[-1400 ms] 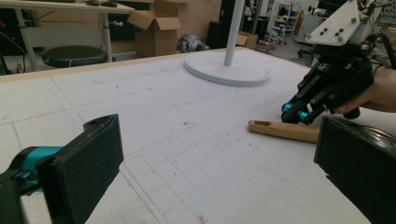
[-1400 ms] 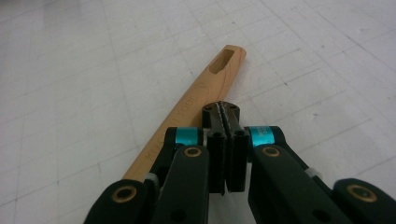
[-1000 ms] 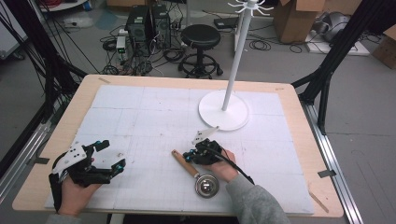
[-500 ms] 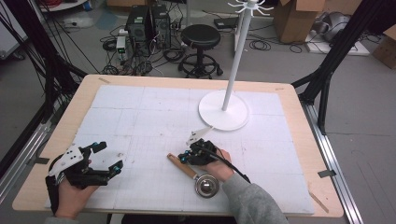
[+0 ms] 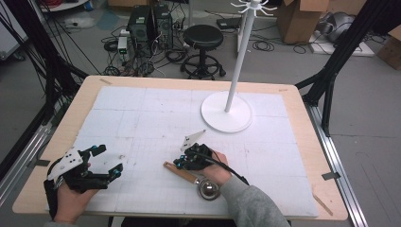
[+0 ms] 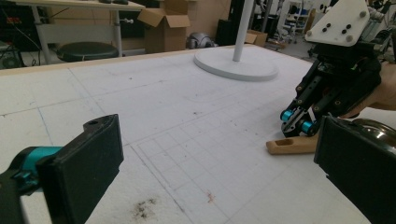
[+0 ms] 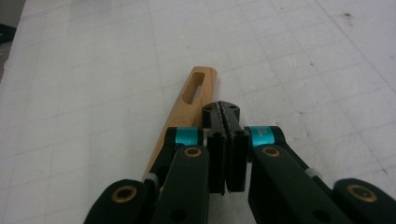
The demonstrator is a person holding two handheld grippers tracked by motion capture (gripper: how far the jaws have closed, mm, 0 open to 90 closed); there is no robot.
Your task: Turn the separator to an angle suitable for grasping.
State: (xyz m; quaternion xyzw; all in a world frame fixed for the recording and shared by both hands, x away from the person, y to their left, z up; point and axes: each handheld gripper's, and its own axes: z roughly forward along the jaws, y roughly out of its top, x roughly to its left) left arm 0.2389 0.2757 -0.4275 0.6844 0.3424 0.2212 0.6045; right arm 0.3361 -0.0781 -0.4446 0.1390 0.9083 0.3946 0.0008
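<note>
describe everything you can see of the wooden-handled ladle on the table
The ladle lies flat on the white table cover, near the front edge. It has a pale wooden handle with a slot near its tip and a shiny metal bowl. The shut right gripper sits right beside the handle, with nothing visibly between its pads.

Lab or workshop: concrete floor strewn with cables, computer towers upper left of frame, cardboard boxes upper right, black frame struts flanking the desk.
</note>
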